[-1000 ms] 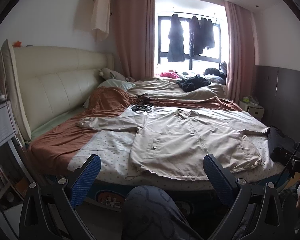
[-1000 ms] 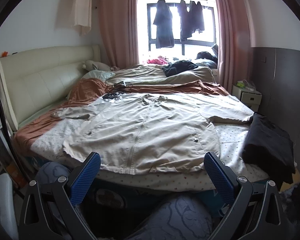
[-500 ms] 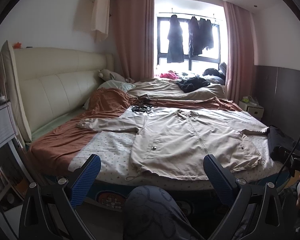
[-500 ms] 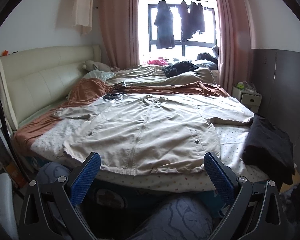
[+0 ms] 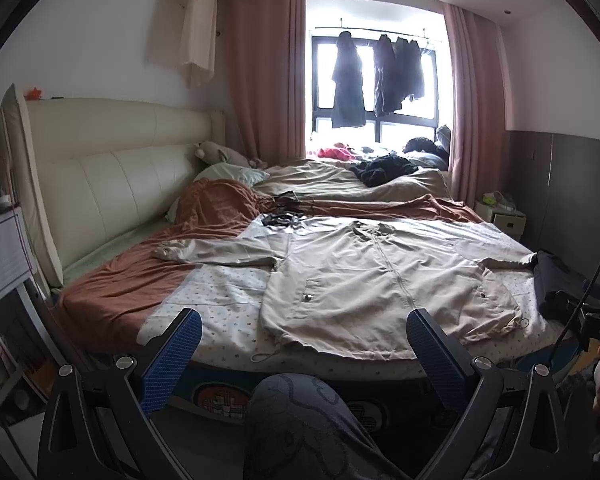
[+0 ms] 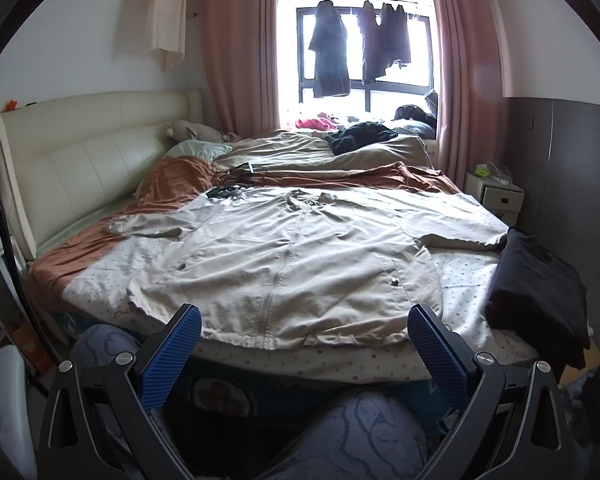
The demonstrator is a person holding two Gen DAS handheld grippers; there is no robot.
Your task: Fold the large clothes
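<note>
Beige cloth: one zip-front jacket (image 6: 284,264) lies flat and face-up on the bed (image 6: 340,364), sleeves out to either side, presumably spread so that folds can start from hem or sleeves. It sits ahead of both grippers, untouched. The left gripper (image 5: 300,354) is spread wide and holds nothing, with the jacket's hem just beyond its fingertips; the right gripper (image 6: 304,350) is likewise spread and empty, centred on the zip. One dark folded garment (image 6: 540,296) rests ahead and to the right of the right gripper, probably set aside as finished. Three dark garments (image 6: 360,52) hang at the far window. Judged stage: folding not yet begun.
</note>
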